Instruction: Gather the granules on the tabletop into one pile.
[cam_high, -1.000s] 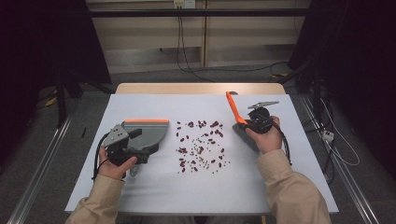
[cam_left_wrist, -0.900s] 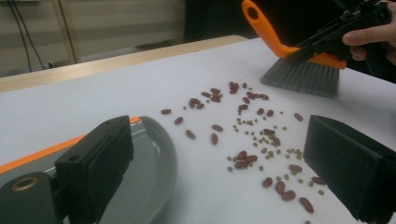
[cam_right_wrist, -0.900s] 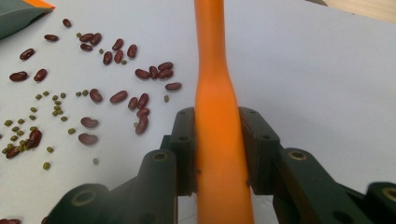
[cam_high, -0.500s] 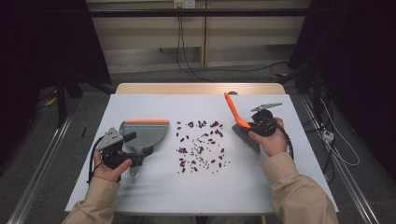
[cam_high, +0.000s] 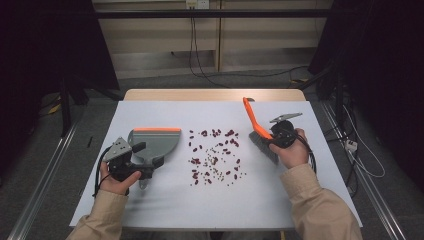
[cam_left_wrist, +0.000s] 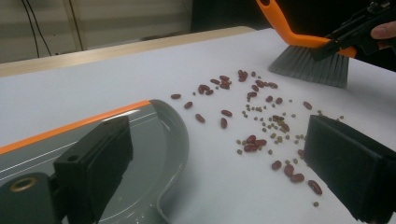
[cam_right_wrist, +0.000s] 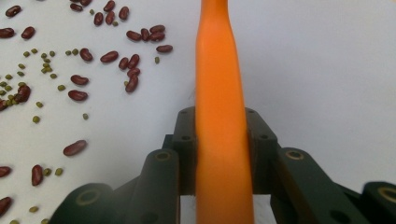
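Orange brush (cam_right_wrist: 219, 107) handle sits clamped between the right gripper (cam_right_wrist: 220, 140) jaws, which just closed further, right of the beans (cam_high: 215, 155); left gripper (cam_left_wrist: 215, 172) jaws gape beside the dustpan (cam_left_wrist: 154, 135).

Both arms wear tan long sleeves (cam_high: 320, 200), loosely creased at the cuffs. Left gripper (cam_high: 131, 162) — black body, grey three-cornered plate on top, black cable looping by the wrist. Right gripper (cam_high: 280, 135) — same black build, grey plate, cable trailing. Jaws are blocky matte black, with round screw holes and a brass-coloured insert.
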